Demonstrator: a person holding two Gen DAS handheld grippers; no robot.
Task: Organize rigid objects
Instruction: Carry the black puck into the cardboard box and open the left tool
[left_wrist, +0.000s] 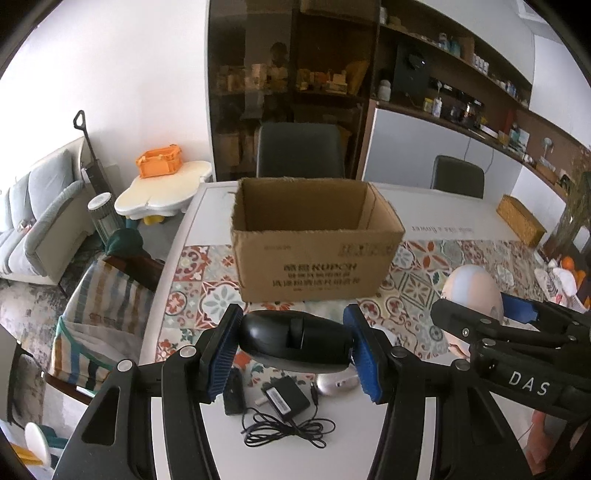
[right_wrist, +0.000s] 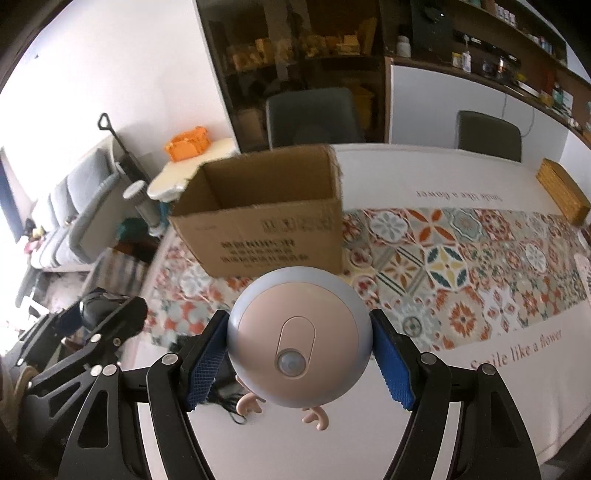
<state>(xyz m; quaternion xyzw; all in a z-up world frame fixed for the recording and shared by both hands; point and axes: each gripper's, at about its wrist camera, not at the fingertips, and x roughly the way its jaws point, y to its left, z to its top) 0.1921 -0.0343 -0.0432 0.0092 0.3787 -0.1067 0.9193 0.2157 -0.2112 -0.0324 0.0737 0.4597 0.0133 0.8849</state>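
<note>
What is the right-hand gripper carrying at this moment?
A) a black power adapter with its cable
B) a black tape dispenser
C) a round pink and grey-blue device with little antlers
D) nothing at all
C: the right gripper has its blue pads pressed on both sides of the round pink and grey-blue device, lifted in front of the cardboard box.

The glossy black plastic tape dispenser (left_wrist: 295, 341) sits crosswise between the left gripper's (left_wrist: 293, 350) blue pads, clamped at both ends. The round grey-and-pink sensor night light (right_wrist: 299, 338) sits between the right gripper's (right_wrist: 299, 360) pads, sensor face toward the camera, pink feet lowermost. The open-topped brown cardboard box (left_wrist: 314, 242) stands upright beyond both tools.
</note>
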